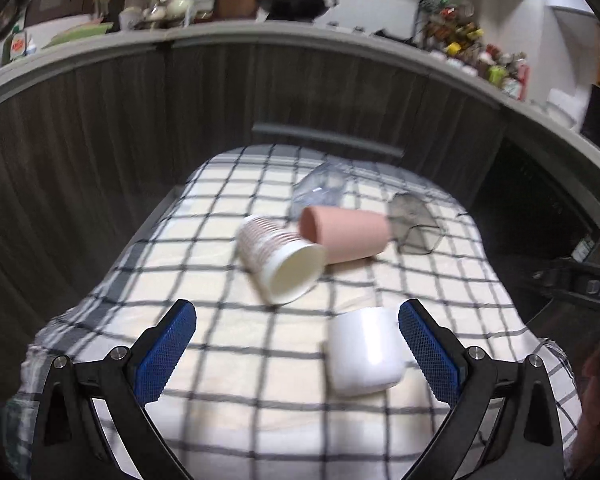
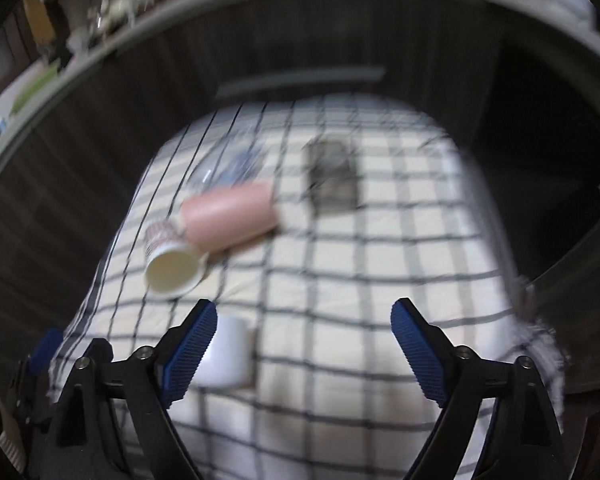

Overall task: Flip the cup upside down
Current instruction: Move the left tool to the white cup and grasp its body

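Note:
A white mug [image 1: 363, 350] stands on the checked cloth [image 1: 220, 340], just inside the right finger of my open left gripper [image 1: 297, 316]. It also shows in the right wrist view [image 2: 226, 350], beside the left finger of my open right gripper [image 2: 304, 314]. A ribbed paper cup [image 1: 282, 260] lies on its side, mouth toward me, touching a pink cup [image 1: 346, 234] that also lies on its side. Both show in the right wrist view: paper cup [image 2: 172, 262], pink cup [image 2: 230, 214]. Neither gripper holds anything.
A clear plastic cup [image 1: 320, 188] and a smoky grey glass [image 1: 416, 222] lie farther back on the cloth. A dark wood-panelled counter front [image 1: 100, 140] curves behind the table, with clutter on top. The cloth hangs over the table's edges.

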### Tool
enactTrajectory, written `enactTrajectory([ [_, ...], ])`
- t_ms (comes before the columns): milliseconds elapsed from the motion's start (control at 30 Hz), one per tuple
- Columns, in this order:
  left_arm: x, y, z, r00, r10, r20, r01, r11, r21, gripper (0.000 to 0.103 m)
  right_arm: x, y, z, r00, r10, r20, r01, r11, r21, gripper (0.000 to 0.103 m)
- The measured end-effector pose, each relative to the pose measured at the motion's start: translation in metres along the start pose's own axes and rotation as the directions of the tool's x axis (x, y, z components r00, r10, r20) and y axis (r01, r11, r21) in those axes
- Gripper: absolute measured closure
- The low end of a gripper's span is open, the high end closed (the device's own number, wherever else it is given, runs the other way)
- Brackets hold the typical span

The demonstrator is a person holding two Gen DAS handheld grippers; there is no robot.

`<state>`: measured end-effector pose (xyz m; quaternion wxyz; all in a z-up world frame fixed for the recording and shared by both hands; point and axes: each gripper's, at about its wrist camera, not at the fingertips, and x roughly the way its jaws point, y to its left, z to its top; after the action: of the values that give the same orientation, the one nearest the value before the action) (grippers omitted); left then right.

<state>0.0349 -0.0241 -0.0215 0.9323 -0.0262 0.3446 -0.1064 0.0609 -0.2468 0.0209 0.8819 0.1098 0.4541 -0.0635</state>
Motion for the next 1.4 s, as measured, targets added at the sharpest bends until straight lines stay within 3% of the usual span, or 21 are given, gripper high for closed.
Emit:
enactTrajectory([
  [200, 0.01, -0.033, -0.017, 0.997, -0.018, 0.069, 0.013, 0.997, 0.077, 0.0, -0.031, -0.028, -0.025, 0.98, -0.091, 0.179, 0.09, 0.996, 0.014, 0.012],
  [333, 0.022, -0.04, -0.029, 0.998, -0.02, 0.055, 0.016, 0.998, 0.068, 0.0, -0.035, -0.032, -0.033, 0.966, -0.125, 0.226, 0.126, 0.992, 0.009, 0.012],
  [733, 0.068, -0.058, -0.063, 1.0, 0.005, 0.008, -0.006, 0.995, 0.099, 0.006, -0.014, -0.048, -0.04, 0.973, -0.144, 0.182, 0.132, 0.988, 0.077, 0.011],
  [833, 0.073, -0.062, -0.067, 1.0, -0.002, -0.005, 0.003, 0.994, 0.109, 0.013, -0.006, -0.051, -0.043, 0.978, -0.142, 0.15, 0.128, 0.987, 0.097, 0.011],
  [1000, 0.081, -0.057, -0.067, 0.999, 0.018, -0.027, -0.016, 0.996, 0.085, 0.036, 0.003, -0.056, -0.043, 0.982, -0.141, 0.123, 0.127, 0.985, 0.116, 0.011],
  [1267, 0.08, -0.054, -0.064, 0.999, 0.022, -0.034, -0.018, 0.995, 0.097, 0.036, 0.011, -0.058, -0.044, 0.985, -0.141, 0.099, 0.128, 0.983, 0.131, 0.011],
  [1400, 0.081, -0.052, -0.053, 0.991, -0.017, -0.133, 0.031, 0.994, 0.102, 0.036, 0.005, -0.054, -0.041, 0.983, -0.137, 0.12, 0.123, 0.985, 0.119, 0.011],
])
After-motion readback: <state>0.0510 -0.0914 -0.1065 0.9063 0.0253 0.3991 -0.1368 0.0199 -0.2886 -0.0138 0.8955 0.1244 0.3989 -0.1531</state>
